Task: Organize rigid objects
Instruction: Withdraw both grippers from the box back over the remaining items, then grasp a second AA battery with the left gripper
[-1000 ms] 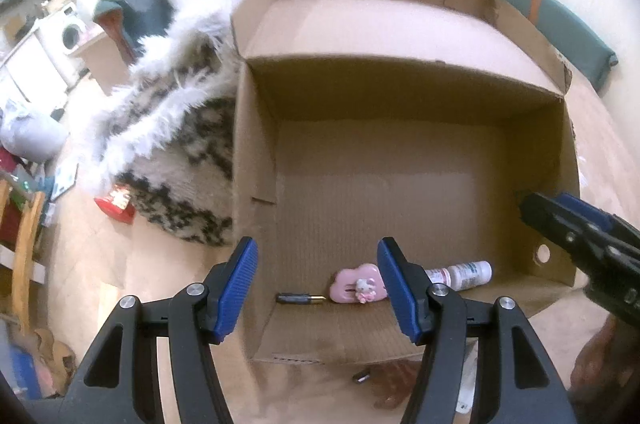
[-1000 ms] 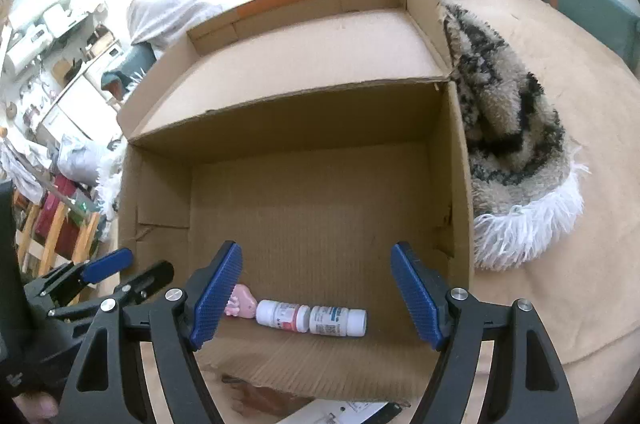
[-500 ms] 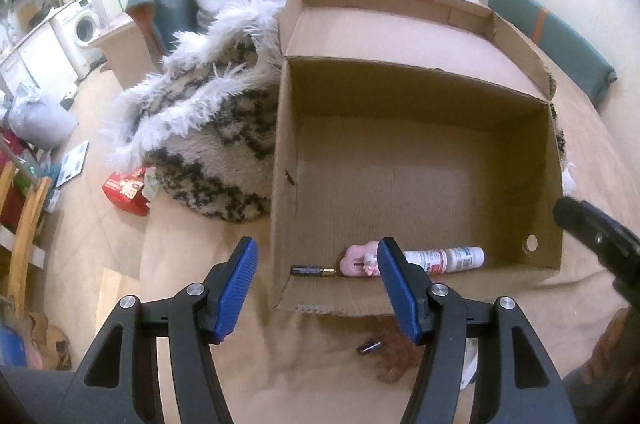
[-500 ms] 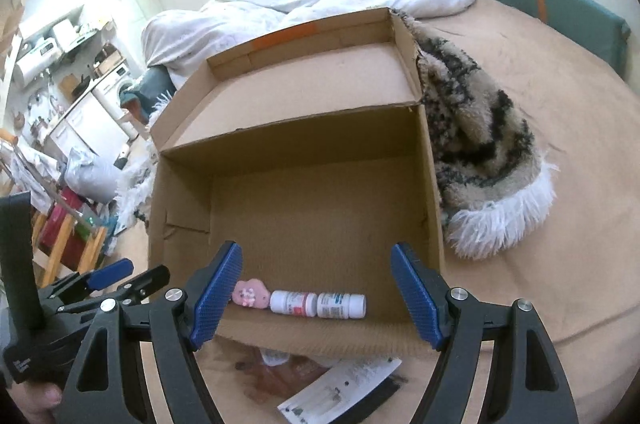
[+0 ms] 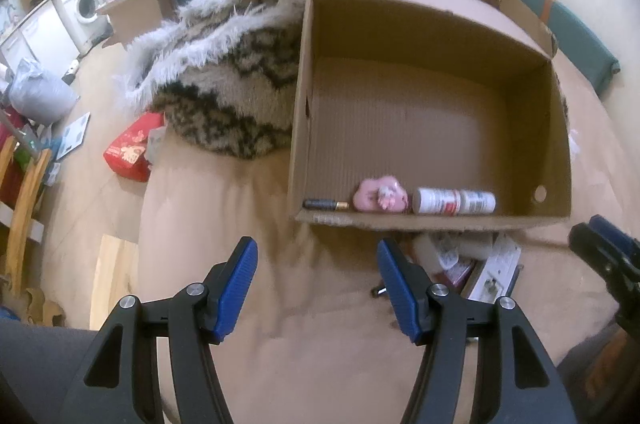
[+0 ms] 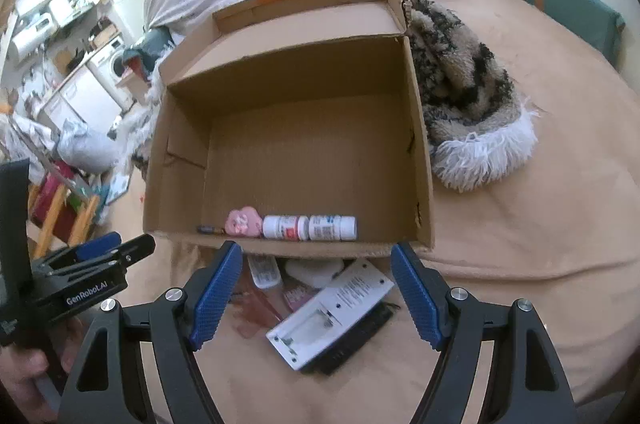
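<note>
The cardboard box (image 6: 304, 159) sits open on the tan bedcover (image 6: 520, 256). Along its near wall lie a small battery (image 6: 210, 230), a pink toy (image 6: 242, 222) and two white bottles (image 6: 310, 228), touching end to end. In the right wrist view these sit at about 12 o'clock from the right gripper (image 6: 316, 294), whose jaws are spread wide and hold nothing. The left gripper (image 5: 316, 290) is also spread and empty, hovering over bare bedcover with the box at its 1 o'clock.

Still outside, just against the box's near wall, is a loose pile: a white device (image 6: 332, 312) lying on a black comb-like thing (image 6: 352, 344), a small white tube (image 6: 264, 272), a white lump (image 6: 314, 270) and some pinkish packets (image 6: 296, 294).

The risks, as I judge them:
- The white device is wide and flat; a pinch across it may slip or lift the black piece with it.
- The pile overlaps, so closing on one item may drag or scatter neighbours over the soft cover.
- The bedcover gives, so pressing down may bury thin items or snag fabric in the jaws.
- The pile hugs the box, so a low approach may knock the wall and roll the bottles.
- The two grippers are near each other and could collide.
</note>
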`<state>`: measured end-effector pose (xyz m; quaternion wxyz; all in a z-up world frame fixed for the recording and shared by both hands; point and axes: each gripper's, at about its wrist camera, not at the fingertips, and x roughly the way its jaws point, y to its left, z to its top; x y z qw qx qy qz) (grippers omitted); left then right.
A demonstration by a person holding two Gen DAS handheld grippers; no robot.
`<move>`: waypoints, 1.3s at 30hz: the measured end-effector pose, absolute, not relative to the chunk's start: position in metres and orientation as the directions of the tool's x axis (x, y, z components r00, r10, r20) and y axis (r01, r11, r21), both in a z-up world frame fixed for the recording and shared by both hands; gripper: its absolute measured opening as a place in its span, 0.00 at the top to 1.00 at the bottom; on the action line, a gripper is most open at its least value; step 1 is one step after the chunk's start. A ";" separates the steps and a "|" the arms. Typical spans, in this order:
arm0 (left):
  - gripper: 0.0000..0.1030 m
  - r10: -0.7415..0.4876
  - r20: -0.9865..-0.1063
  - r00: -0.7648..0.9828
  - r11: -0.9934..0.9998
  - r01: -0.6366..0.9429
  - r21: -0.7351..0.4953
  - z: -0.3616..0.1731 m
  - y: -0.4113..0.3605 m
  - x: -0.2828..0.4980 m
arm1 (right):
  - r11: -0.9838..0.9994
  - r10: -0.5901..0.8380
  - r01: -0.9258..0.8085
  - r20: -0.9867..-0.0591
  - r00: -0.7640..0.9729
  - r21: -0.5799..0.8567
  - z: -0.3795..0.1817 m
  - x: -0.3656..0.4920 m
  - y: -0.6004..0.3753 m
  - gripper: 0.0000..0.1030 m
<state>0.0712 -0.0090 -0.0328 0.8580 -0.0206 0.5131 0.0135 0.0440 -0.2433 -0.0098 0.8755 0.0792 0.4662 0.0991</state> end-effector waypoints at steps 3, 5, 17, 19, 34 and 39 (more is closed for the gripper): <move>0.43 -0.021 -0.906 0.423 0.997 -0.061 -0.051 -0.044 -0.004 0.072 | 0.972 0.235 -0.118 -0.797 0.557 0.204 -0.012 0.036 -0.244 0.21; 0.43 -0.072 -0.923 0.377 0.991 -0.076 -0.109 -0.053 0.001 0.076 | 0.977 0.213 -0.108 -0.811 0.545 0.184 -0.018 0.034 -0.245 0.21; 0.43 -0.093 -0.972 0.215 0.984 -0.132 -0.123 -0.110 0.003 0.093 | 0.947 0.290 0.043 -0.903 0.316 0.319 -0.073 0.059 -0.256 0.21; 0.43 -0.084 -0.978 0.193 0.985 -0.132 -0.111 -0.120 0.000 0.097 | 0.947 0.294 0.033 -0.904 0.311 0.320 -0.075 0.060 -0.251 0.21; 0.44 -0.088 -0.984 0.155 0.995 -0.023 -0.093 -0.146 -0.053 0.114 | 0.947 0.304 0.010 -0.905 0.298 0.321 -0.077 0.063 -0.243 0.21; 0.44 -0.129 -0.984 0.127 0.992 0.011 -0.128 -0.149 -0.062 0.120 | 0.947 0.303 0.018 -0.909 0.288 0.321 -0.080 0.064 -0.244 0.21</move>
